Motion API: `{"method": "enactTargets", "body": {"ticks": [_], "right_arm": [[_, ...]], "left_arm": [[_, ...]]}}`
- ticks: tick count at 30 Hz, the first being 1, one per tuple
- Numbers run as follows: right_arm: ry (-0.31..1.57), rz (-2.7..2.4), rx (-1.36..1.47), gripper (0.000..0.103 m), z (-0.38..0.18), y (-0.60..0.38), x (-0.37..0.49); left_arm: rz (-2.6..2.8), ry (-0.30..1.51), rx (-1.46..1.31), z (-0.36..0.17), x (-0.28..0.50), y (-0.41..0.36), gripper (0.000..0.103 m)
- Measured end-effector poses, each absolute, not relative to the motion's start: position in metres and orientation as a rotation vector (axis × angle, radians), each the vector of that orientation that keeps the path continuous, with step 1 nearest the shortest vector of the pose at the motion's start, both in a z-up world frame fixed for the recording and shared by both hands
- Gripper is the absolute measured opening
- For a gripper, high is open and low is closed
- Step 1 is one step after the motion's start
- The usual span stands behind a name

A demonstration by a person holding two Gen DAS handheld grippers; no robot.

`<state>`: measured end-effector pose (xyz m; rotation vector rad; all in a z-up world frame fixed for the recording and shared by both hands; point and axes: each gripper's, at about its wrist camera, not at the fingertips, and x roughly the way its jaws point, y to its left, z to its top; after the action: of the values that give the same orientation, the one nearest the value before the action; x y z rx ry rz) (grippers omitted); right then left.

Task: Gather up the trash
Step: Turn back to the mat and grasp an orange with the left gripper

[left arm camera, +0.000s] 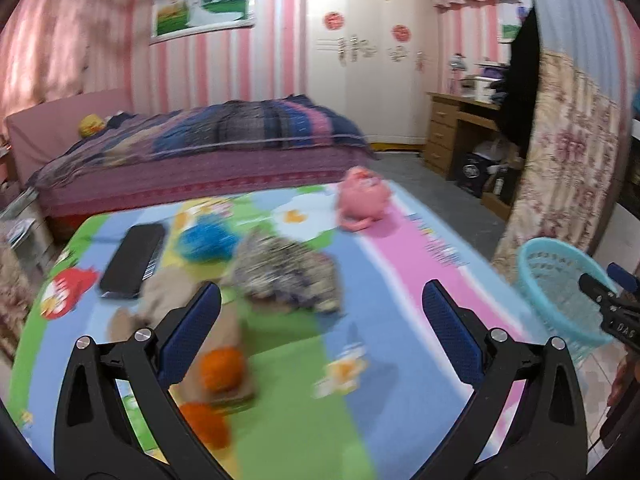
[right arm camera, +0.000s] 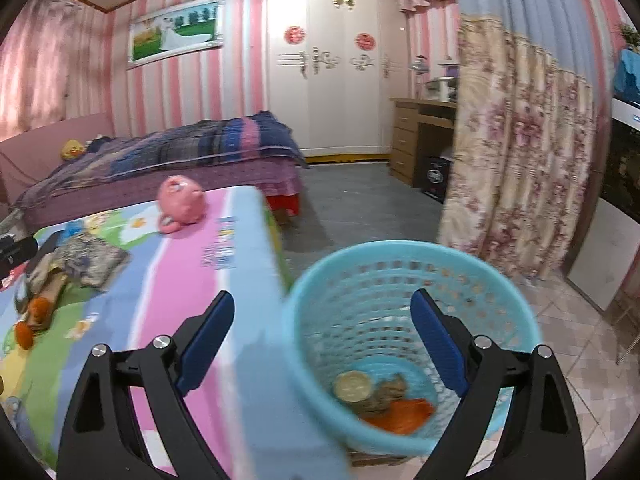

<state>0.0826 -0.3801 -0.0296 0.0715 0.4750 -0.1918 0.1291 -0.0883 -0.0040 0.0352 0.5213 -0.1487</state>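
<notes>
Right claw [right arm camera: 322,346] is spread wide with nothing in it, hanging right over the blue basket [right arm camera: 500,280], which already has trash [right arm camera: 380,398] at the bottom. Left claw [left arm camera: 320,326] is wide open and empty too, over the mat [left arm camera: 404,240] beside the basket, with orange scraps [left arm camera: 222,368] under it.

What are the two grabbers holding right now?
Nothing. The left gripper is open over the colourful mat with nothing between its fingers. The right gripper is open above the blue basket, also empty; some trash already lies inside.
</notes>
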Motion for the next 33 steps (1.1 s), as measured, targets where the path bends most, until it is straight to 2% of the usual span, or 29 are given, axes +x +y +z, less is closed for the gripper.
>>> {"method": "enactTargets", "body": {"ticks": [13, 15, 18, 22, 26, 33], "right_arm": [[0.529, -0.089, 0.036, 0.088, -0.046, -0.312, 0.093], [0.533, -0.086, 0.031, 0.088, -0.046, -0.306, 0.094], [0.535, -0.082, 0.024, 0.088, -0.045, -0.300, 0.096], [0.539, -0.071, 0.019, 0.088, -0.044, -0.291, 0.100], [0.537, -0.043, 0.003, 0.088, -0.041, -0.274, 0.105], [0.529, 0.047, -0.022, 0.088, -0.037, -0.227, 0.116]], "left_arm": [[-0.044, 0.685, -0.025, -0.065, 0.111, -0.003, 0.095], [-0.057, 0.713, -0.028, -0.073, 0.111, -0.001, 0.090], [-0.089, 0.745, -0.035, -0.080, 0.112, -0.003, 0.076], [-0.112, 0.793, -0.014, -0.087, 0.120, -0.008, 0.041], [-0.139, 0.768, -0.021, -0.082, 0.115, -0.004, 0.032], [-0.085, 0.680, -0.027, -0.057, 0.111, 0.030, 0.032]]}}
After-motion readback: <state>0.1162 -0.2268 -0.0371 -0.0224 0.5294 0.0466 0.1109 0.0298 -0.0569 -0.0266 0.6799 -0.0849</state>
